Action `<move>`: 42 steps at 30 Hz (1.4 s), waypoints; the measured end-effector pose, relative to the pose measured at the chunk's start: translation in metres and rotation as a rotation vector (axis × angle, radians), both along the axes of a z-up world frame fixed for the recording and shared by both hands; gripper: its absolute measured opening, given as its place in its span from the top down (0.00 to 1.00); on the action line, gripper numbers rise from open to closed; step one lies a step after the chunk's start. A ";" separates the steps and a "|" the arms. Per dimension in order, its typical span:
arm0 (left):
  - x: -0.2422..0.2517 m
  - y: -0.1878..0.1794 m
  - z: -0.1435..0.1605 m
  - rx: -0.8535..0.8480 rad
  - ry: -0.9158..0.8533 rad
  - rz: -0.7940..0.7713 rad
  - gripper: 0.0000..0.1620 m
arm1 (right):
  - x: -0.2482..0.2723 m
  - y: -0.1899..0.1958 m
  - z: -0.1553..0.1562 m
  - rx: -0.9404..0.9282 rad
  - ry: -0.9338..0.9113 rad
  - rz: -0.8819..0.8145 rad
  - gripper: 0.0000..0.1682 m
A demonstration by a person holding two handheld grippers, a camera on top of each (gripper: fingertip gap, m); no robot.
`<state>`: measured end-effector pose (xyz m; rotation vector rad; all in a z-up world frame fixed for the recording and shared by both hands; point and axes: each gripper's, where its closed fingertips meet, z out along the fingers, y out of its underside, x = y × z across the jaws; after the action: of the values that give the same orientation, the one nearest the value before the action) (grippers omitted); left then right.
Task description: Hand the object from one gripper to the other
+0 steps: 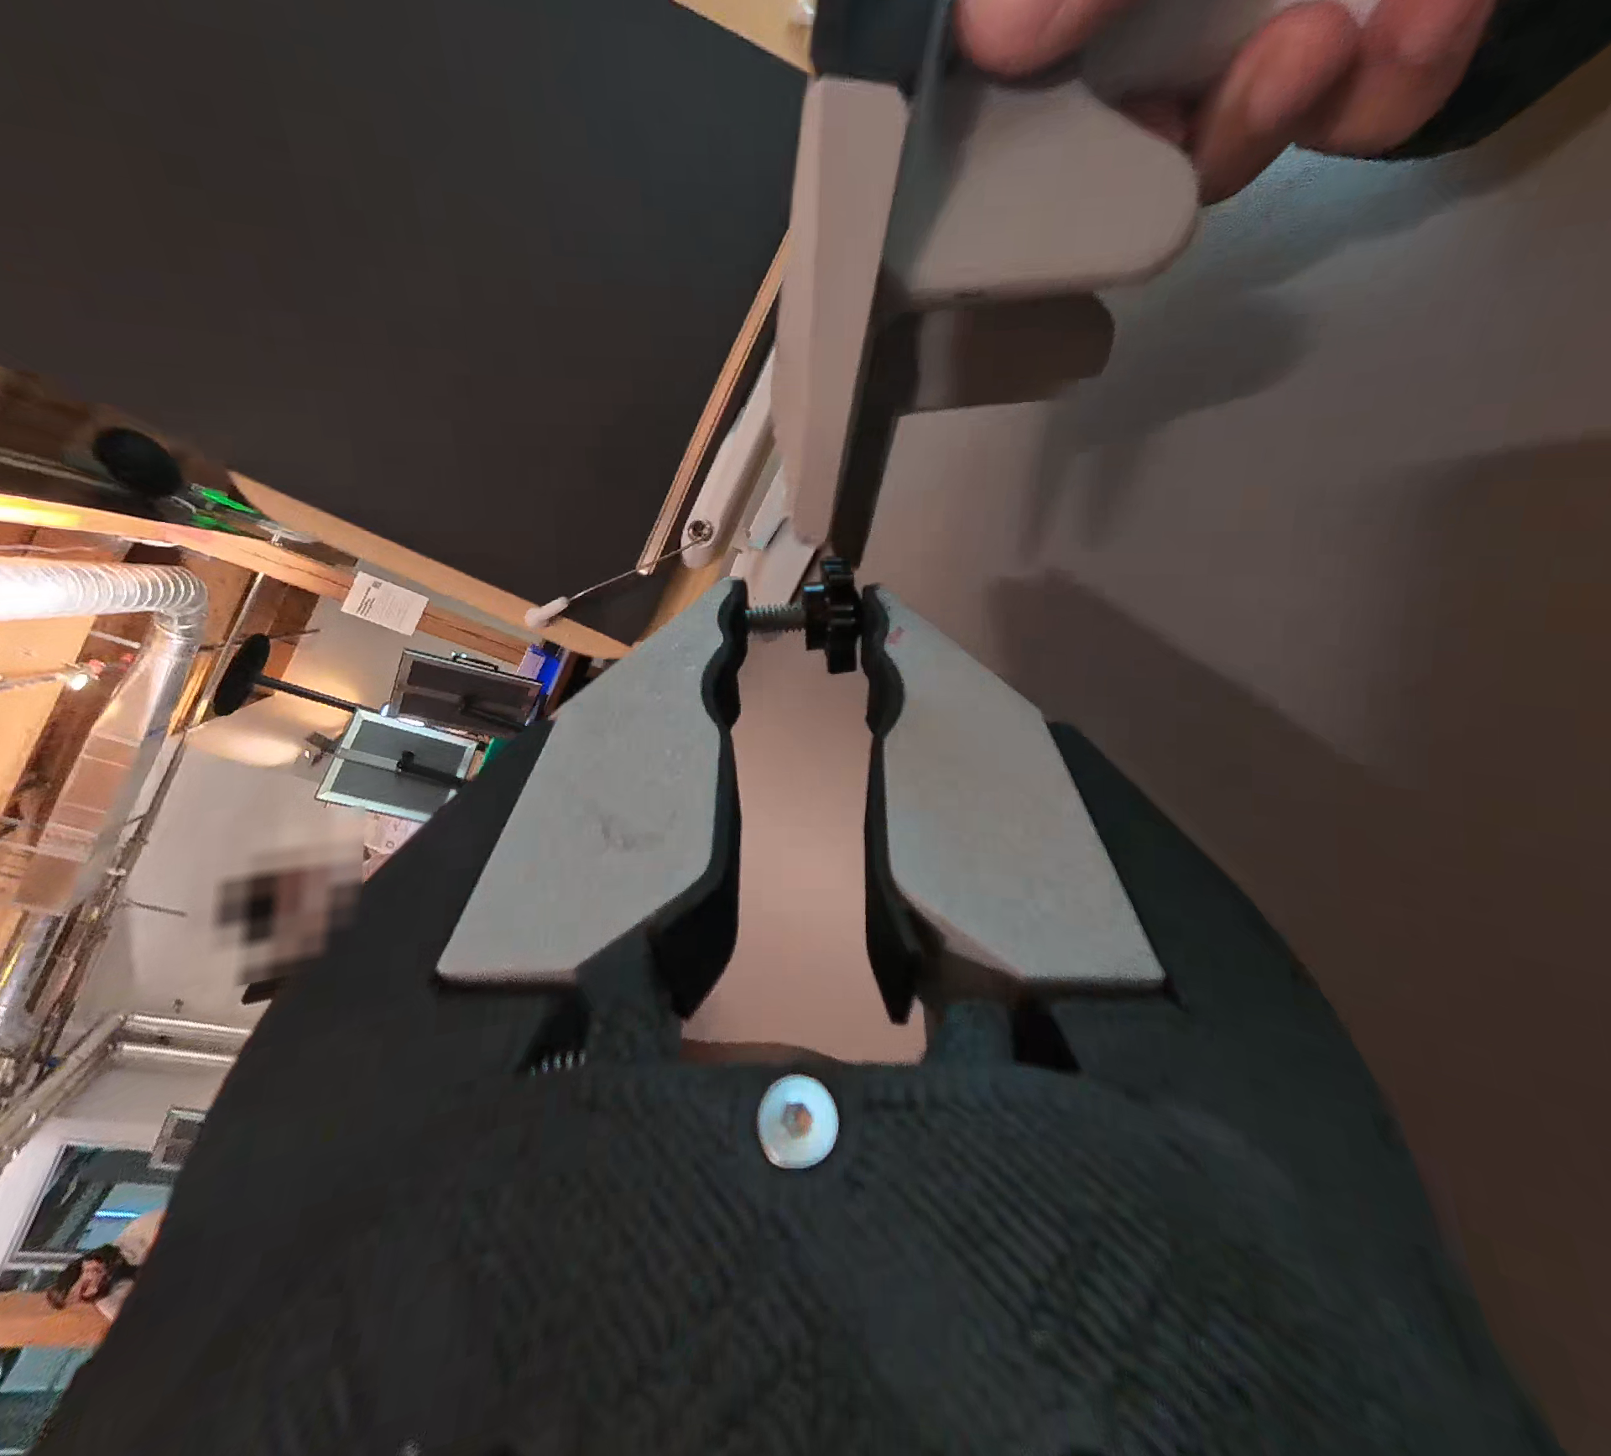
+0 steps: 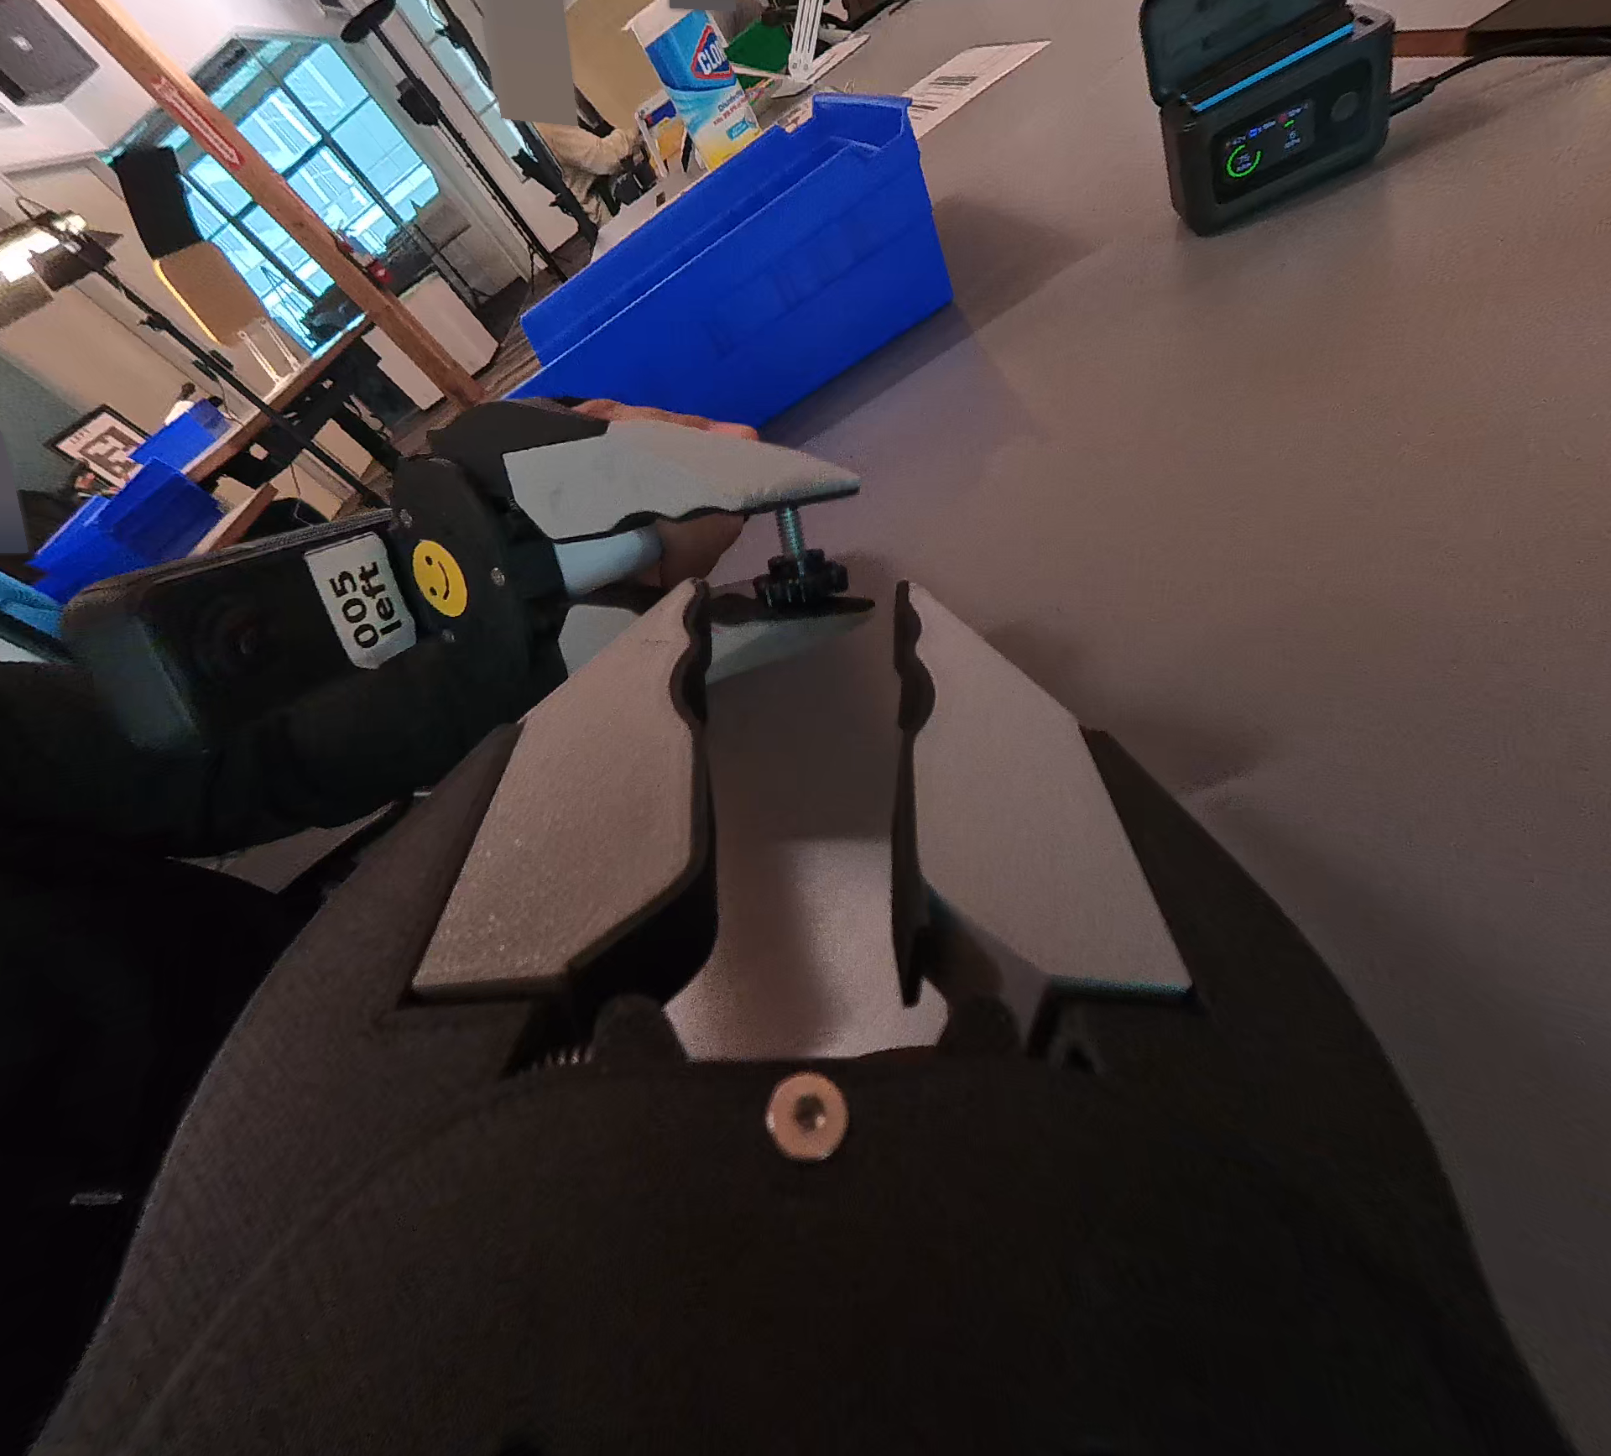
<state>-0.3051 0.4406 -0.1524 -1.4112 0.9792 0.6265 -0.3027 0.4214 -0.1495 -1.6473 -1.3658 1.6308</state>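
My left gripper [image 1: 802, 621] is clamped on the knob screw [image 1: 832, 616], its tips pinching the threaded end on one side and the black knob on the other. In my right wrist view the screw [image 2: 798, 555] stands upright between the left gripper's [image 2: 798, 542] fingers, held above the table [image 2: 1220, 542]. My right gripper [image 2: 798, 612] hovers just beside it, fingers apart, gripping nothing. A blue bin [image 2: 741, 263] sits towards the table's far left edge; a dark case [image 2: 1264, 98] stands open near the far right.
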 end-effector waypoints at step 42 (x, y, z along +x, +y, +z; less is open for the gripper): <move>0.029 -0.025 0.035 0.073 -0.308 -0.222 0.83 | 0.007 -0.027 0.031 -0.490 0.181 0.262 0.88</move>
<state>-0.2765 0.4155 -0.1174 -1.2676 0.8421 0.2672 -0.2961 0.3941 -0.1182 -1.5611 -1.1909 2.3546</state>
